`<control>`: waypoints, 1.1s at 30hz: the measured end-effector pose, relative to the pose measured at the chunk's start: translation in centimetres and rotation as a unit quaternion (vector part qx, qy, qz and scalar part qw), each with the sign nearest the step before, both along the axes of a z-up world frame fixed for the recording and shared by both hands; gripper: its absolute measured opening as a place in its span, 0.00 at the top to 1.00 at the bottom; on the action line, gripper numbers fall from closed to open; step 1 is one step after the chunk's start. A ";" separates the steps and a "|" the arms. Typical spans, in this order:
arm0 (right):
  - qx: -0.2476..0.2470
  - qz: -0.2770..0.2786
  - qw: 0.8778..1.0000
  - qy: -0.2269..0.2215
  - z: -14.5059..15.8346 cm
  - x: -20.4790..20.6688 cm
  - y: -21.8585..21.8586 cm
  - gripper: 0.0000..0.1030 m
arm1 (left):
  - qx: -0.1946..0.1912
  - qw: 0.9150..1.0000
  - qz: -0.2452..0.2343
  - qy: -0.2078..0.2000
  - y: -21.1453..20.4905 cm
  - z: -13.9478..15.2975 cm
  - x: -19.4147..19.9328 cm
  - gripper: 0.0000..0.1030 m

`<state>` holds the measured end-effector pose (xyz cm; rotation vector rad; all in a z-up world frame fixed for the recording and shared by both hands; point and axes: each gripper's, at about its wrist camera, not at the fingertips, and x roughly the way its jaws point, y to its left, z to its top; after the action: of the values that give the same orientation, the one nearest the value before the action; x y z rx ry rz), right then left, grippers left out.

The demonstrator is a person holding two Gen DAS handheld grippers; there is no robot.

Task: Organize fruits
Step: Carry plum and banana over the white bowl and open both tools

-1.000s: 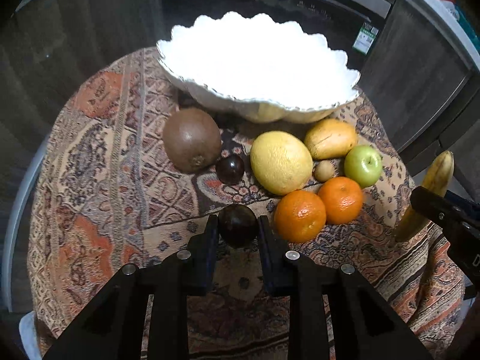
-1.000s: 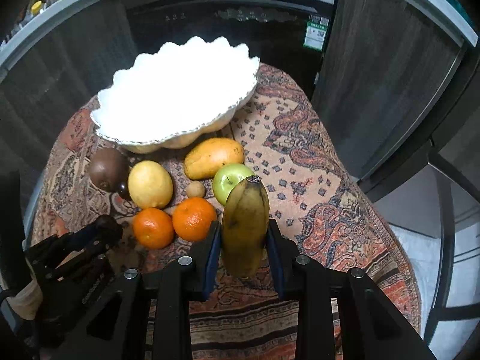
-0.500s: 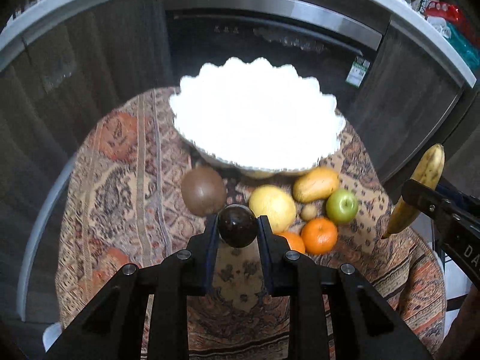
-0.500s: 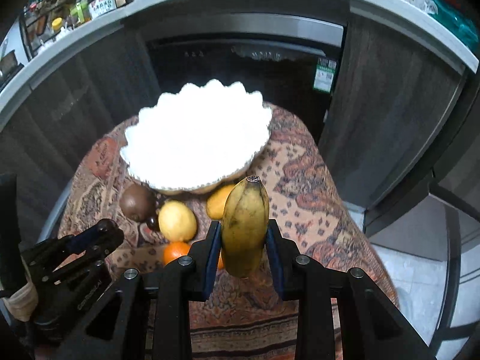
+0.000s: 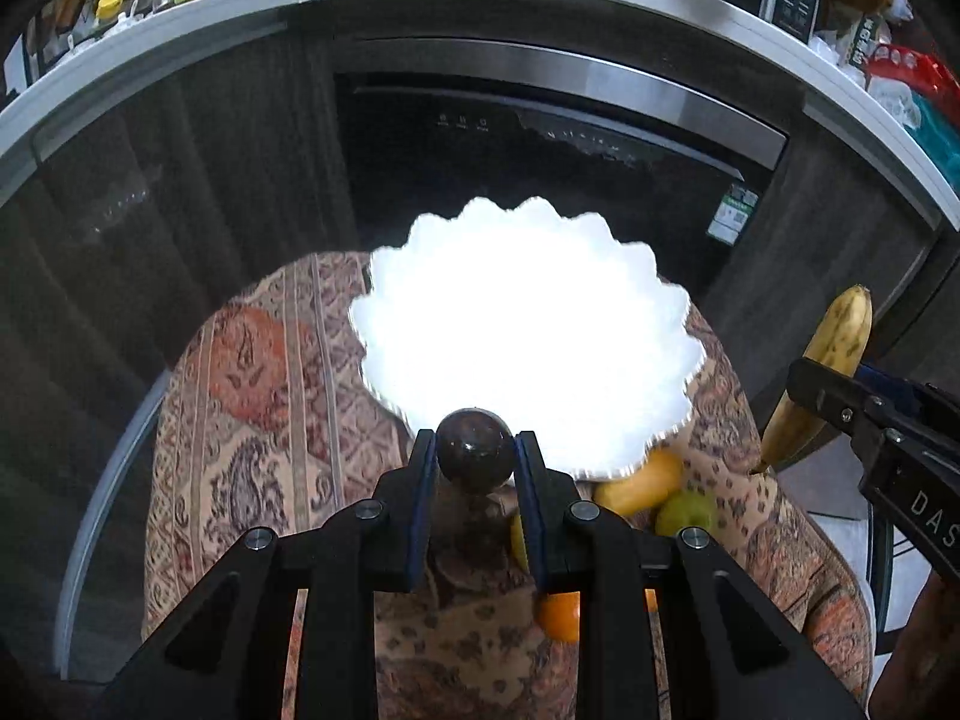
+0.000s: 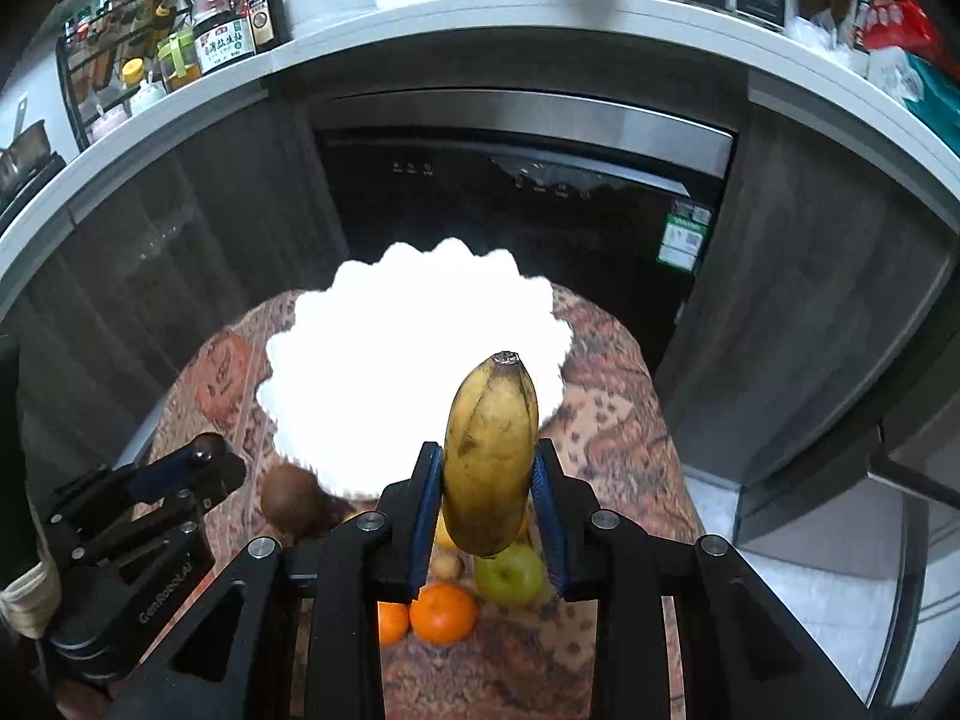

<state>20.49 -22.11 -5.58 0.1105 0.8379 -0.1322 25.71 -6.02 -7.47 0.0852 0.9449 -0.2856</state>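
Now, left view: left tool point(image 5: 474, 463) clamped on a dark fruit point(image 5: 474, 449), lifted off the worktop point(image 5: 252, 420), bowl point(image 5: 522, 348) at twelve o'clock. Right view: right tool point(image 6: 487, 483) clamped on the banana point(image 6: 489, 450), risen too; both look set for dropping in.

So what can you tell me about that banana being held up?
The banana is short, plump and ripe: yellow skin with brown freckles and streaks, and a dark dried tip pointing up and away. The right tongs clamp its lower half between blue-edged pads, holding it nearly upright in the air before the white scalloped bowl. Nothing else touches it.
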 end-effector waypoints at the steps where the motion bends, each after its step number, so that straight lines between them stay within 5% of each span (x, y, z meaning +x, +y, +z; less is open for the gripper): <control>1: 0.000 0.003 1.000 -0.001 0.1 0.5 0.0 0.70 | 0.001 1.000 0.000 -0.002 -0.1 0.1 0.4 0.75; 26: 0.042 0.014 0.997 0.068 -5.3 11.5 -1.5 0.70 | 0.020 0.999 0.007 0.047 -1.6 -5.2 10.0 0.74; 31: 0.054 0.021 0.995 0.082 -6.5 12.2 -1.6 0.70 | 0.020 0.999 0.012 0.045 -1.6 -5.5 10.2 0.51; 32: 0.054 0.022 0.995 0.082 -6.7 12.3 -1.6 0.67 | 0.023 0.999 0.014 0.045 -1.6 -5.6 10.1 0.46; 33: 0.050 0.021 0.995 0.083 -6.7 12.3 -1.7 0.54 | 0.024 0.999 0.015 0.046 -1.6 -5.7 10.2 0.45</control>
<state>32.77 -23.77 -12.28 0.1780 1.0117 -0.0597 35.88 -7.64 -13.13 0.1021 1.0440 -0.2405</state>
